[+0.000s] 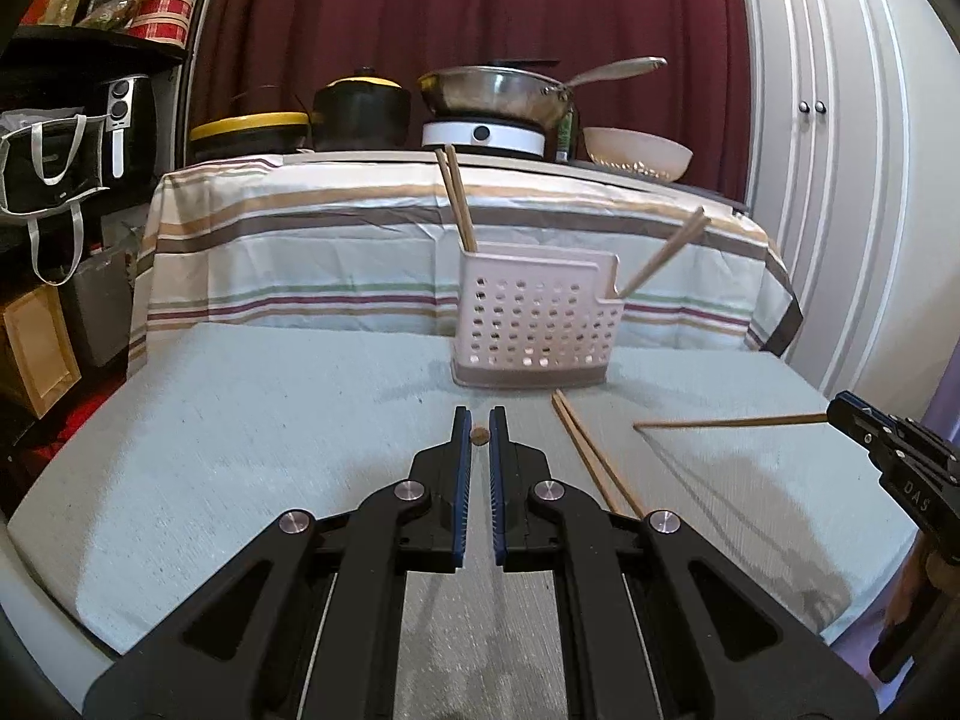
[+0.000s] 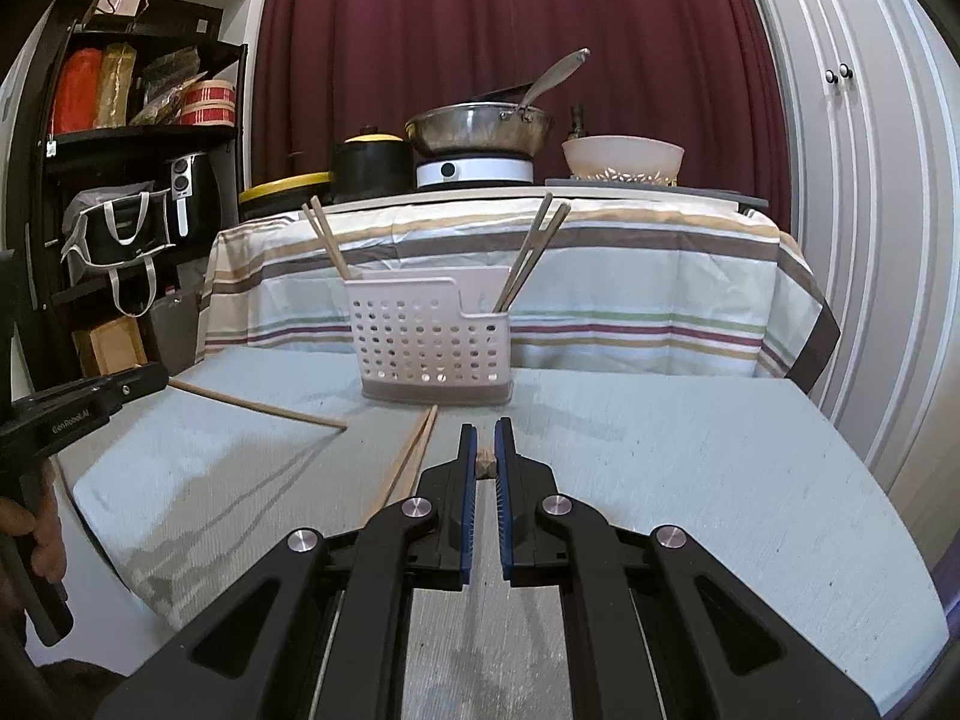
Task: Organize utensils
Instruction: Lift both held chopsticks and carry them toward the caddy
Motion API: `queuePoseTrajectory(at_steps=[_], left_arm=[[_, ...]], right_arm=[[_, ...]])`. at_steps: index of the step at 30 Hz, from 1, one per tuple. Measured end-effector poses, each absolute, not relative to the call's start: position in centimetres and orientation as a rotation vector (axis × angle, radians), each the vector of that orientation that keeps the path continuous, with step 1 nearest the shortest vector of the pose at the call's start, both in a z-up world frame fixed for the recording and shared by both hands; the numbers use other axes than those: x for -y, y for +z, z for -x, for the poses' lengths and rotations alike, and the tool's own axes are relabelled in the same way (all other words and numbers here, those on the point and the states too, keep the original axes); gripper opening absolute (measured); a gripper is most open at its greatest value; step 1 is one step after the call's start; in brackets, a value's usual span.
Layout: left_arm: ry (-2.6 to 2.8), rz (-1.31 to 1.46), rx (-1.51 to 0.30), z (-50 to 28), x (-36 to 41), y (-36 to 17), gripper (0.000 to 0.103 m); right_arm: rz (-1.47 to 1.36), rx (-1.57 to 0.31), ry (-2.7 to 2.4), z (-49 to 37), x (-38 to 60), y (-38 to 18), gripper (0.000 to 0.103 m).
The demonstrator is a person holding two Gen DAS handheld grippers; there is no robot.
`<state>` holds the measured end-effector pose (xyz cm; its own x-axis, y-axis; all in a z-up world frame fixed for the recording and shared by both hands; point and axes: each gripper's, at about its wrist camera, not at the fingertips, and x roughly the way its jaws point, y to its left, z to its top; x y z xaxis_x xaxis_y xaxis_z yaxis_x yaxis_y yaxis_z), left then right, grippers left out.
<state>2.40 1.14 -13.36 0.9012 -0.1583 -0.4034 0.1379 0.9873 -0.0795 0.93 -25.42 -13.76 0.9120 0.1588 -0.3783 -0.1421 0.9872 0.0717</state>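
I hold one wooden chopstick in each gripper. The left gripper (image 1: 479,420) has its blue ribbed fingers (image 1: 461,468) clamped on a chopstick that I see end-on in the left wrist view, only as a small round brown tip (image 1: 479,435) between them. From the right wrist view the same chopstick (image 2: 258,403) is a long thin rod that sticks out of the left gripper sideways, above the bench (image 1: 240,432).

The right gripper (image 2: 486,433) is closed in the same way on the second chopstick, whose squarish cut end (image 2: 485,463) shows between the fingers. In the left wrist view this chopstick (image 1: 729,421) reaches from the right gripper toward the middle of the bench, slightly above the surface, with a thin shadow below it.

A pair of chopsticks (image 1: 591,459) lies flat and side by side on the pale, fabric-like bench cover, just in front of the utensil holder (image 1: 534,318). The holder is a pale plastic basket with many round holes and a darker base. One pair of chopsticks (image 1: 457,204) stands in its left compartment and leans left; another pair (image 1: 663,255) stands in the right compartment and leans right.

Behind the holder there is a striped cloth (image 1: 300,240), and on it a steel wok (image 1: 495,90) with a long handle.
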Motion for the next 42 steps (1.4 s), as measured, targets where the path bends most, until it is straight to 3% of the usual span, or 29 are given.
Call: queuePoseTrajectory(at_steps=[42], left_arm=[[-0.135,0.004,-0.374,-10.7,-3.2,-7.4,0.006]], right_arm=[[-0.013,-0.307,0.167,-10.7,25.0,-7.7,0.008]])
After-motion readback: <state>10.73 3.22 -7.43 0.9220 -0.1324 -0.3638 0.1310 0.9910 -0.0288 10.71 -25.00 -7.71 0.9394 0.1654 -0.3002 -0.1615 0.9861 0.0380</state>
